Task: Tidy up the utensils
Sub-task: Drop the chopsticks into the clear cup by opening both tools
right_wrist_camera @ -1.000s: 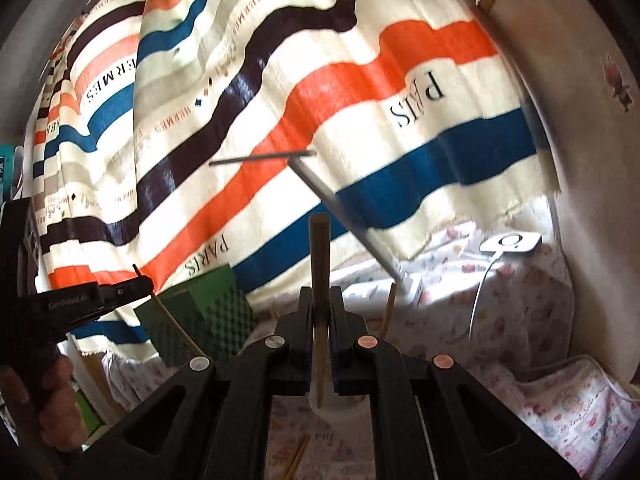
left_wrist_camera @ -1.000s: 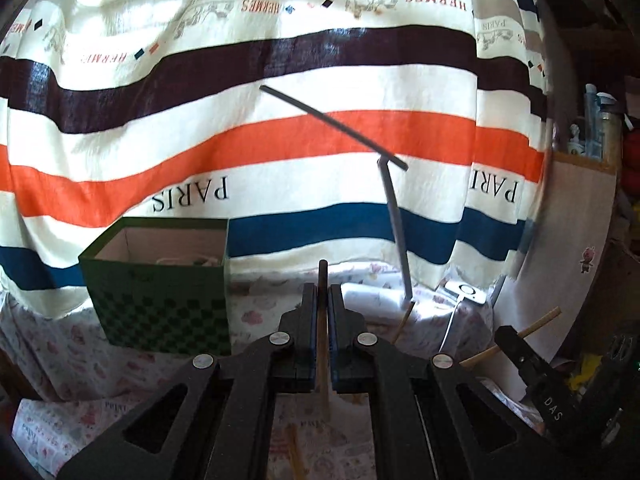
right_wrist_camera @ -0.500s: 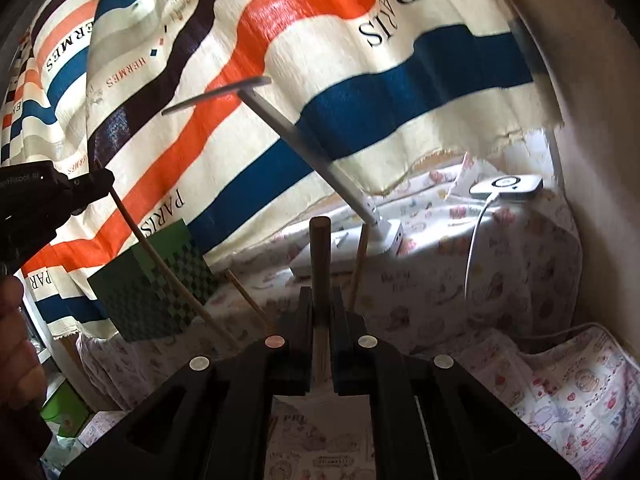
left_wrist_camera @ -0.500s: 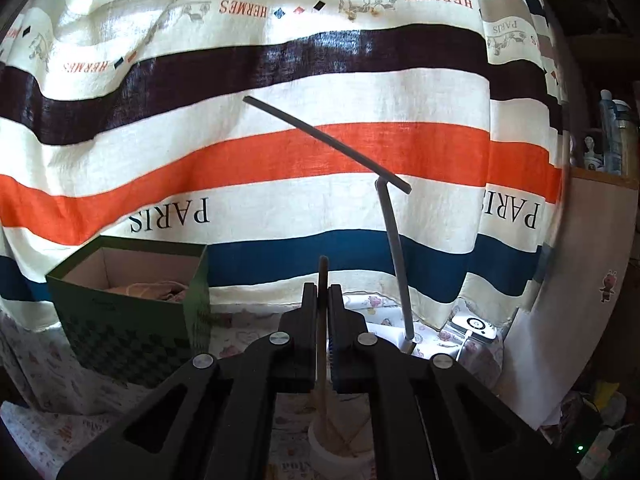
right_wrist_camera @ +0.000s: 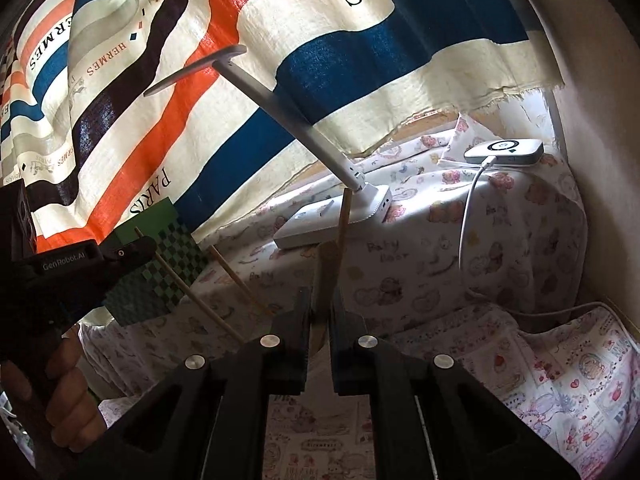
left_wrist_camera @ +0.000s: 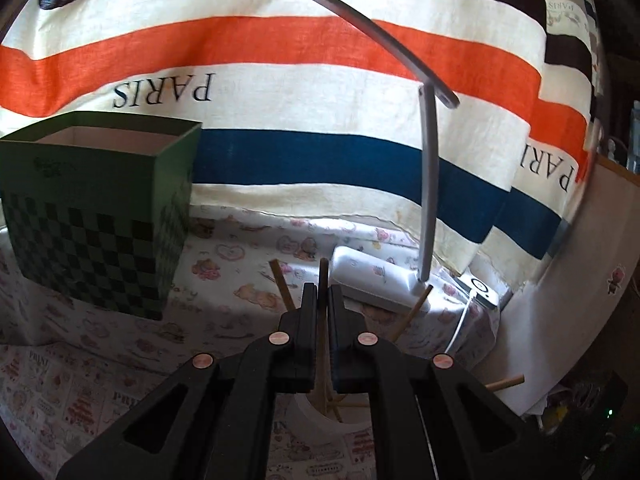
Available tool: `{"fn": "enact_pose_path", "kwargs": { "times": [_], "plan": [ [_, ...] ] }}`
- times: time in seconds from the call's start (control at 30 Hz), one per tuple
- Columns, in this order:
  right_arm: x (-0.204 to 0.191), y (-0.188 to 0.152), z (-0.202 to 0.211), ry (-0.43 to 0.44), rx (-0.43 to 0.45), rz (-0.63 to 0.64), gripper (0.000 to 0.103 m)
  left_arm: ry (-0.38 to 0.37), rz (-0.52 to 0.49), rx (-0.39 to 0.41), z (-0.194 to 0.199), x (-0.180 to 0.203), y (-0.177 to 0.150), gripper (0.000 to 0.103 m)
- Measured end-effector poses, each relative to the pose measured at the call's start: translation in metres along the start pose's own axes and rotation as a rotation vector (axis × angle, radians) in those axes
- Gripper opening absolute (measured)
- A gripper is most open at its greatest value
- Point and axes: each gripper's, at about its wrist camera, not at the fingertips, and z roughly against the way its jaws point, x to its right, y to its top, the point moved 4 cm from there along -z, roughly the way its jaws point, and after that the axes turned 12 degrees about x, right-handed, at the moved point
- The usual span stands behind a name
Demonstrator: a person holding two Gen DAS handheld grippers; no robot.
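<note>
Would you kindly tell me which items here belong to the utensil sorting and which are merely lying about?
Job: left gripper and right gripper, each shut on a chopstick; white cup holding more.
Bystanders: desk lamp, green checked box, striped cloth, charger.

Daylight glows through the striped curtain (left_wrist_camera: 280, 60), backlighting both views. Black grippers in the foreground sit in deep shadow. Strong fisheye bending, dark vignetted corners; focus mostly sharp.
</note>
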Motion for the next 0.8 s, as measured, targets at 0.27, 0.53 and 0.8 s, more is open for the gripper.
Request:
{"fn": "enact_pose_path", "kwargs": {
  "times": [0.27, 0.53, 0.8],
  "plan": [
    [-0.002, -0.005, -0.003, -0.009, -0.030, 0.026, 0.014, 0.041, -0.039, -0.028, -0.011, -0.005, -0.015, 0.004],
    [-0.003, -0.009, -0.006, -0.009, -0.063, 0.040, 0.024, 0.058, -0.057, -0.022, -0.002, -0.017, -0.012, 0.033],
    [-0.023, -0.023, -0.003, -0.003, -0.188, 0.070, 0.058, 0.134, -0.202, 0.024, 0.035, -0.025, -0.015, 0.072]
  ]
}}
